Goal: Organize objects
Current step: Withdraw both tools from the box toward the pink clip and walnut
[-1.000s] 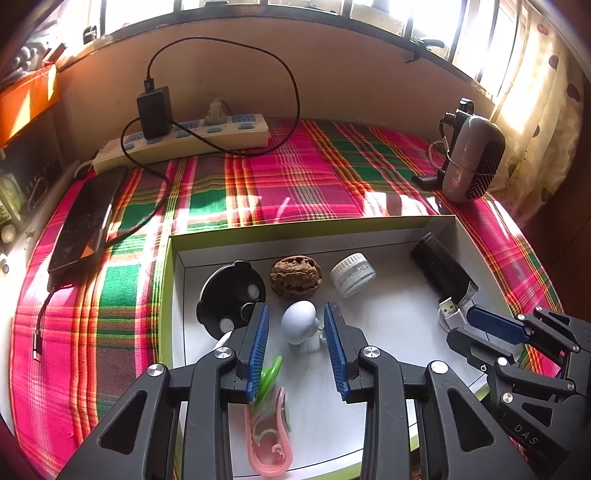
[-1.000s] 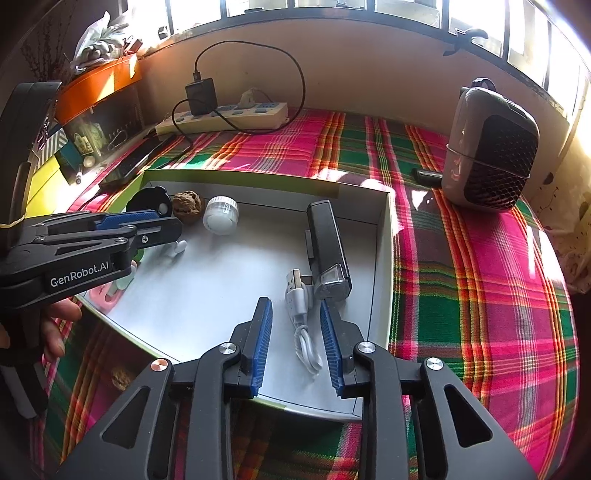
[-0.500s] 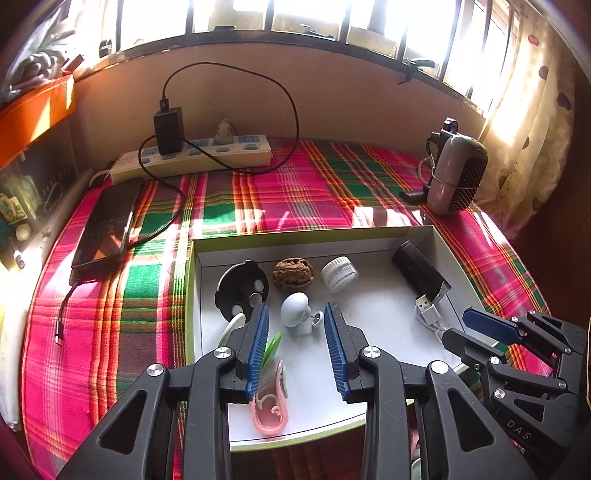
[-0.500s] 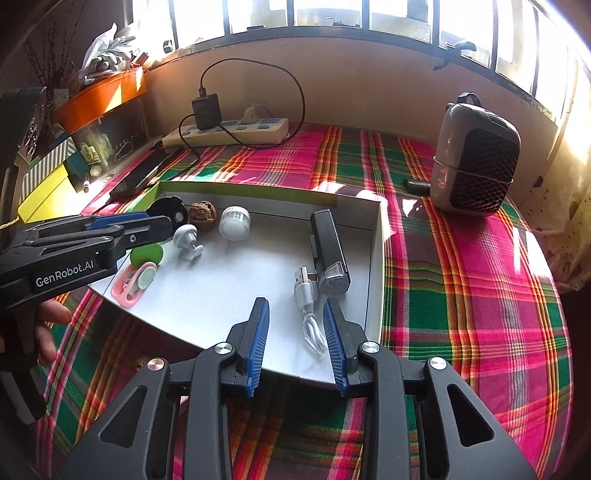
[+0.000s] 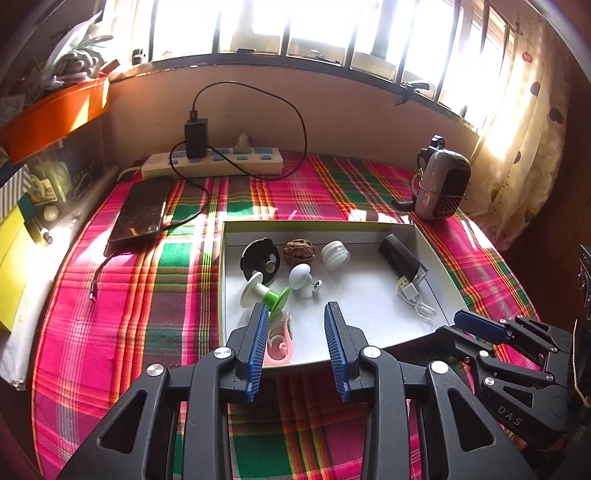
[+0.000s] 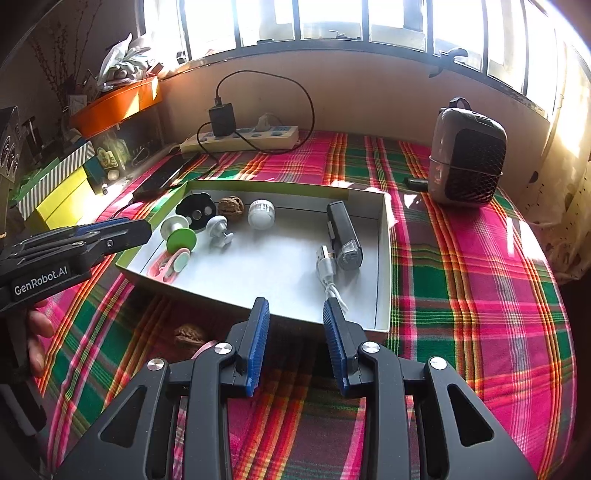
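- The desk (image 6: 461, 258) is covered by a plaid cloth under barred windows.
- Small objects are gathered in the white tray (image 6: 384, 258).
- Both grippers, left (image 5: 297, 347) and right (image 6: 295, 339), are held with fingers spread, nothing gripped.

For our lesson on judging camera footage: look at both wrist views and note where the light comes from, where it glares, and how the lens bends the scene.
Left wrist view: the window is blown out white, sun patches streak the plaid cloth, and the wall bows into a curve. Right wrist view: the same backlight, glare at the right edge, dark corners, and the box edges look bent.
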Demonstrator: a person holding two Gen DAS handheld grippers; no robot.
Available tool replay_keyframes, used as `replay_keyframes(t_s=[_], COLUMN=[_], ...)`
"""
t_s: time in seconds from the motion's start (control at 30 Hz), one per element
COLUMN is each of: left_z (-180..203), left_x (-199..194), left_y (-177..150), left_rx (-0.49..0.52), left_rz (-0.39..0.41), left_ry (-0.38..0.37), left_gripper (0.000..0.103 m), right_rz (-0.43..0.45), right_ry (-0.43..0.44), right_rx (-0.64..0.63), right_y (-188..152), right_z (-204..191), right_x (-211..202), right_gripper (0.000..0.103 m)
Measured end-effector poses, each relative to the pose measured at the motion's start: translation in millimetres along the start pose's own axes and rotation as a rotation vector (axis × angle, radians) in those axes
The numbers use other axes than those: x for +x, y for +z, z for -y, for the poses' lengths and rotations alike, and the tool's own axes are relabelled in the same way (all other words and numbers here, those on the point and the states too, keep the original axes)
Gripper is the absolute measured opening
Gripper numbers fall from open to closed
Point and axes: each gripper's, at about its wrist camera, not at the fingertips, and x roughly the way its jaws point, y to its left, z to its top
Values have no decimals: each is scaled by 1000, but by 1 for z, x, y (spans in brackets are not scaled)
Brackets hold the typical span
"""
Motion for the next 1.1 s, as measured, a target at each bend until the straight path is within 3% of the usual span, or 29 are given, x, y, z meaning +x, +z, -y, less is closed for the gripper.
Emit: replay_keyframes(t_s=[0.1,0.17,0.67,1.1], left_z=[-2,-3,-18,-21], left_x=[-5,-7,-14,-13], left_y=[-9,-14,-53,-62], left_rx=[-7,-19,-72,-77], left_rz=[-5,-8,-51,-70], left_ry=[-8,-8,-9,-32], left_gripper=[29,29,29,29], right_rz=[-3,2,-26,-64], right_ry=[12,19,82,1], right_rx=[-9,-10,-43,-73], right_y=[-5,-7,-28,-34], right_z=[-6,-10,-46,-55], right_x=[-2,-4,-2,8], right_gripper=[36,48,49,49])
